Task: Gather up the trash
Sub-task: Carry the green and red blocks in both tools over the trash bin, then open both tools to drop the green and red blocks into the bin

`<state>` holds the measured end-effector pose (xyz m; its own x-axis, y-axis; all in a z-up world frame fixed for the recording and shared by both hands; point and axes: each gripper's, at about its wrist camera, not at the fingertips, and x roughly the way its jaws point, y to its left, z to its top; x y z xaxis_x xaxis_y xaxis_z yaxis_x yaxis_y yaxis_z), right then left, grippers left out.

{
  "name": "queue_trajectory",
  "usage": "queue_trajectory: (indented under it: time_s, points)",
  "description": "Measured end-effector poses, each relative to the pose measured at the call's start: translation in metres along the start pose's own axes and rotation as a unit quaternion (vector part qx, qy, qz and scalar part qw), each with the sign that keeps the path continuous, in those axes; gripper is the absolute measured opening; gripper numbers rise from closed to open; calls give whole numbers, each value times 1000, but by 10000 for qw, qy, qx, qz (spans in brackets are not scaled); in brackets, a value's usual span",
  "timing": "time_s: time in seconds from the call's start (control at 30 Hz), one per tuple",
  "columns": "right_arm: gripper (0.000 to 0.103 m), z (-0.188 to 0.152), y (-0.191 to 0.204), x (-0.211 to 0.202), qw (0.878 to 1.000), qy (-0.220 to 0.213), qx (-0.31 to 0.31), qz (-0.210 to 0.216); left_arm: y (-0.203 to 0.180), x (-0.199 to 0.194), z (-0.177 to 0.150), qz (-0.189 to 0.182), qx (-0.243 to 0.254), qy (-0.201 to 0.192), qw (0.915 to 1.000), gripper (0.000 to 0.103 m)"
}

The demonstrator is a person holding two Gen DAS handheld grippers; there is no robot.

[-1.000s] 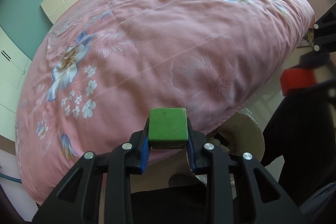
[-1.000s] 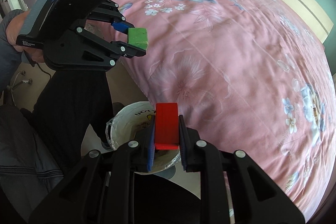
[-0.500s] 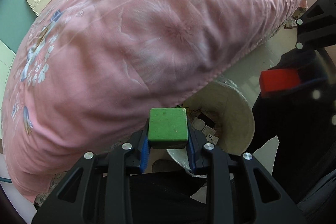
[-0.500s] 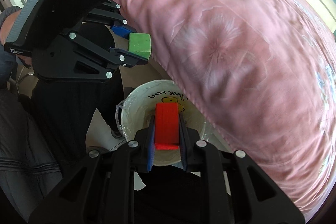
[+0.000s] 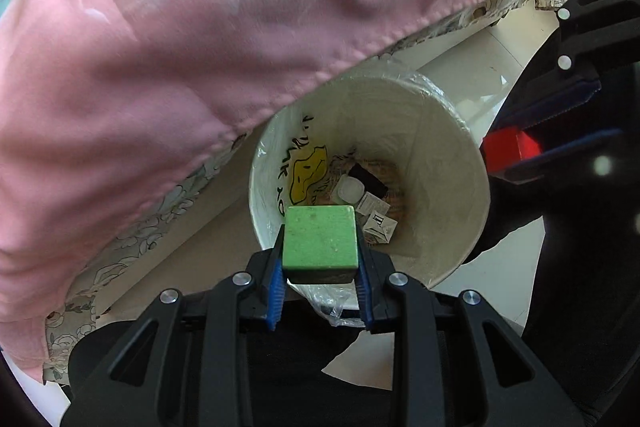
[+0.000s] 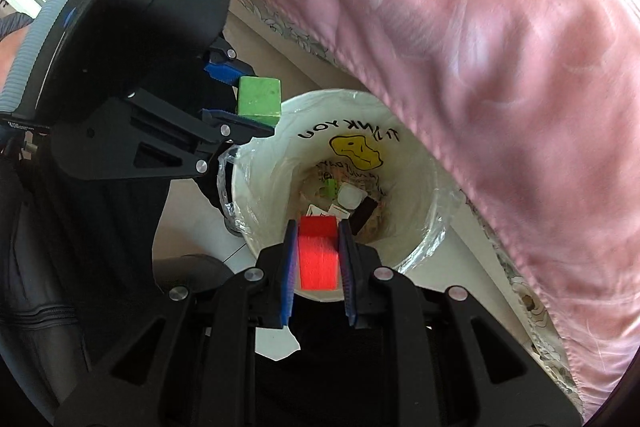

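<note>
The left gripper [image 5: 320, 277] pinches a green block [image 5: 320, 237] between its blue pads, and the right gripper [image 6: 318, 263] pinches a red block [image 6: 318, 253] the same way. Both hang over the mouth of a white waste bin [image 6: 430, 187] lined with a clear plastic bag [image 6: 230, 183], which stands on the floor just beside the bed, partly under the overhanging pink quilt [image 5: 180, 47]. The bin bottom already holds small paper packets [image 5: 378, 225] and a white lid-like piece.

To do the drop well, each block should sit clearly inside the rim before the jaws spread, the green one especially, since in the right wrist view it seems to hang near the rim's edge. Releasing one at a time would likely avoid a bounce out.

Printed inside the bag is "THANK YOU" [image 6: 348, 131] above a yellow smiley face [image 6: 356, 149]; smaller script below it is unreadable
</note>
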<state>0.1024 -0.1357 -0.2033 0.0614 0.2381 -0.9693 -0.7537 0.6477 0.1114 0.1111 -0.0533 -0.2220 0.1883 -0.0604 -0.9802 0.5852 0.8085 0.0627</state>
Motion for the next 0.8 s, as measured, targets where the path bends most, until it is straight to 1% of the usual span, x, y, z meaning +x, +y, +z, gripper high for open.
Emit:
queue_trajectory:
  time_s: [0.23, 0.43, 0.57, 0.6, 0.63, 0.67, 0.7, 0.73, 0.8]
  points:
    - [21, 4, -11, 28, 9996, 241, 62, 142, 1, 34, 6, -159, -40, 294, 9994, 32]
    - [21, 7, -15, 47, 9990, 386, 23, 240, -6, 63, 11, -255, 74, 549, 9981, 32]
    - [21, 12, -18, 51, 9987, 466, 21, 198, -9, 70, 14, -244, 181, 587, 9978, 32]
    - [21, 13, -18, 49, 9988, 466, 13, 139, -9, 72, 15, -192, 176, 576, 9980, 34]
    - [28, 14, -20, 49, 9990, 446, 40, 43, -9, 75, 16, -143, 186, 587, 9980, 58]
    - [36, 15, -21, 52, 9988, 474, 110, 33, -9, 73, 17, -127, 179, 555, 9982, 89]
    - [50, 14, -21, 56, 9986, 513, 147, 13, -9, 72, 17, -153, 168, 457, 9987, 96]
    - [65, 14, -22, 57, 9985, 521, 187, -58, -9, 74, 17, -151, 180, 453, 9987, 97]
    - [78, 13, -25, 57, 9983, 494, 268, -160, -10, 76, 17, -156, 202, 501, 9984, 97]
